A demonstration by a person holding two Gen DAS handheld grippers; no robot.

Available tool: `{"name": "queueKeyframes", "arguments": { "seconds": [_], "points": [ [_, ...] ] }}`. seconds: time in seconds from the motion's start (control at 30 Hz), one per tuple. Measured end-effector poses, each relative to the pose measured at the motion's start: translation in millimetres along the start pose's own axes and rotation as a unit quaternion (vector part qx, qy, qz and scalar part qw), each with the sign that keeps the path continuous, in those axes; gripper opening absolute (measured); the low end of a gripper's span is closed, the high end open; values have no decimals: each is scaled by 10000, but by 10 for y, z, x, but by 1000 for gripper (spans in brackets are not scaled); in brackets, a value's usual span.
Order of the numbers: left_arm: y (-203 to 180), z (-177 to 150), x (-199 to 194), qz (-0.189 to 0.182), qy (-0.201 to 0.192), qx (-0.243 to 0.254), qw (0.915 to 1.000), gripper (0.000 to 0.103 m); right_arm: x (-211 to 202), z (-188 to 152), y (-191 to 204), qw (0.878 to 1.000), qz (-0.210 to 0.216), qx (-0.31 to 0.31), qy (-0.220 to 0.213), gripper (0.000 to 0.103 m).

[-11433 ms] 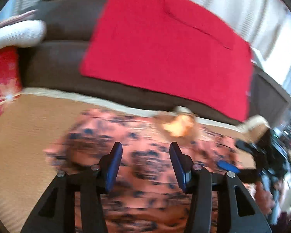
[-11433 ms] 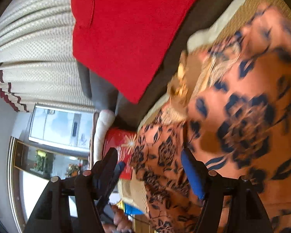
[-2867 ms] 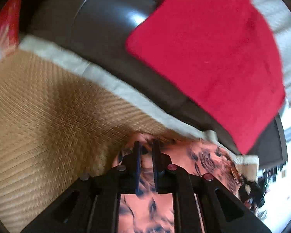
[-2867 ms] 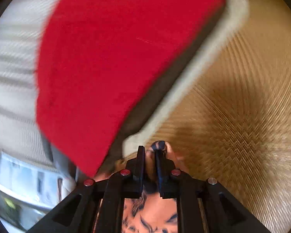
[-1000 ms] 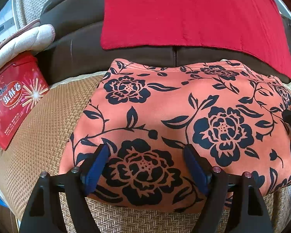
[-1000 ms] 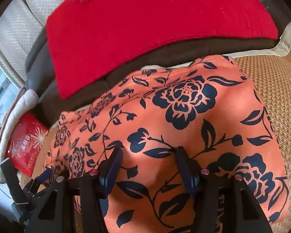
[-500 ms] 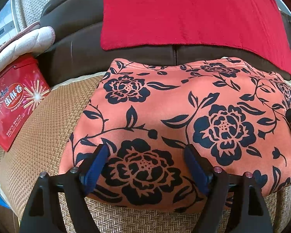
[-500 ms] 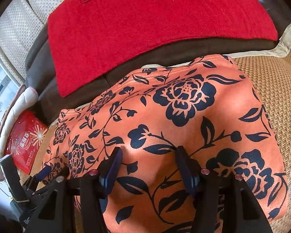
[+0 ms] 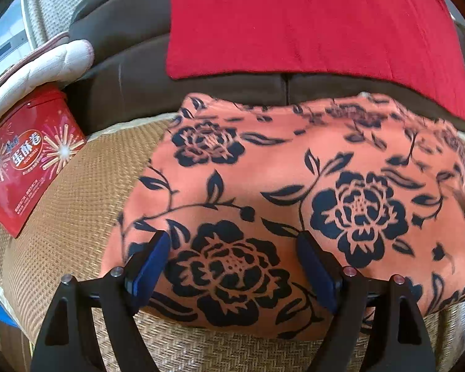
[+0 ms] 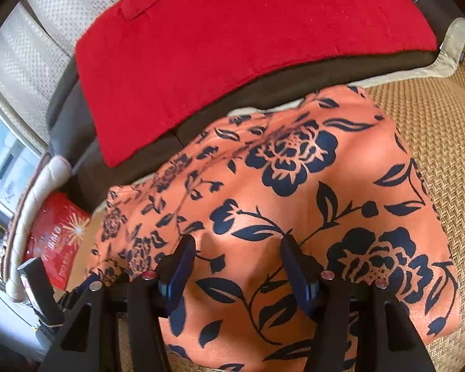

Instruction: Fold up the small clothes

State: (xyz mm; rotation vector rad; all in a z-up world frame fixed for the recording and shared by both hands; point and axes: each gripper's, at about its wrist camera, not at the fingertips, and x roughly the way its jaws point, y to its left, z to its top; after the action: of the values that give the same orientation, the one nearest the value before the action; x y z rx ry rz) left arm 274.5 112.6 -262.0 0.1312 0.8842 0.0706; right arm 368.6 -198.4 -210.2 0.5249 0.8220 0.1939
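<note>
Your garment (image 9: 294, 186) lies flat on the woven mat (image 9: 77, 210), its far edge against the sofa back (image 9: 133, 86). A towel (image 9: 310, 21) hangs on that back behind it. A tin (image 9: 24, 161) stands to its left, under a cushion (image 9: 40, 71).

One orange floral garment (image 9: 294, 161) is lying on one woven mat (image 9: 71, 210). One red cloth (image 9: 310, 21) is hanging on one brown sofa (image 9: 124, 83), and one red box (image 9: 24, 161) is sitting beside.

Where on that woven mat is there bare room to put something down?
Bare woven mat lies between the red tin and the floral garment, and right of the garment. The middle is covered; the brown sofa back closes off the far edge.
</note>
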Motion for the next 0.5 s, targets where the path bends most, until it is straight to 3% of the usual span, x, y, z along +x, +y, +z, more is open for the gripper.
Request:
{"name": "queueKeyframes", "arguments": {
  "seconds": [0.1,0.17,0.23,0.27,0.4,0.5],
  "points": [
    [222,74,-82,438,-242,-280,9984,84,-51,0,53,9999,99,-110,-74,61],
    [350,78,-27,562,-140,-439,9974,84,-5,-21,73,9998,55,-184,56,61],
    [439,31,182,603,329,-471,9965,84,140,-72,43,9989,-155,-202,394,61],
    [446,13,244,568,452,-448,9964,84,138,-82,38,9992,-136,-222,316,61],
    [470,55,201,453,408,-400,9973,84,77,-55,55,9998,30,-95,172,63],
    [565,72,151,376,357,-669,9964,84,-17,-34,95,9994,319,-111,-65,63]
  ]
}}
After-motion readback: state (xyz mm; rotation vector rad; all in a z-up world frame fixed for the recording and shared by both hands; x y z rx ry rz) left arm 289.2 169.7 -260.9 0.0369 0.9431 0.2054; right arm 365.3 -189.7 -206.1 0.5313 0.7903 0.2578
